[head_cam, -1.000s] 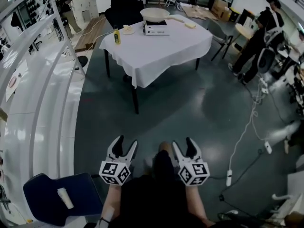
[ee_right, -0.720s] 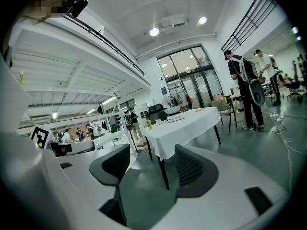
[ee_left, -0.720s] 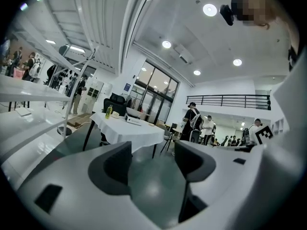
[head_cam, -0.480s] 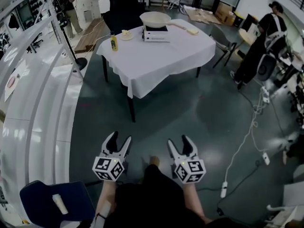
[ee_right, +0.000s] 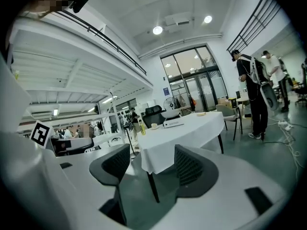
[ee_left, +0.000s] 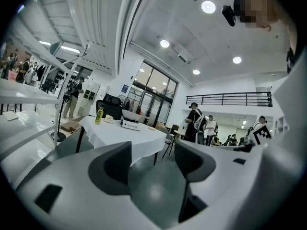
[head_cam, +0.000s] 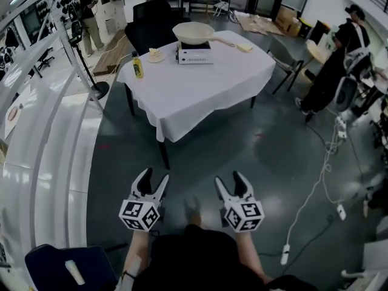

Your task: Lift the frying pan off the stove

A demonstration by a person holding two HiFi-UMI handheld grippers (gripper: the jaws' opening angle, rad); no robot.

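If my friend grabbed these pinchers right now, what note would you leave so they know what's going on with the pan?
Left gripper: open, holding nothing.
Right gripper: open, holding nothing.
Both are held low in front of the person, well short of the table.
The frying pan sits on the stove at the table's far side, handle pointing right.
Done: nothing yet.
Left: walk up, grip the handle, lift the pan off.

Bright, even light falls from round ceiling lamps and a tall glass wall. The table casts a soft shadow on the shiny floor, which shows pale glare patches. Both gripper views bulge, with dark corners. The left tool and right tool look slightly soft up close.
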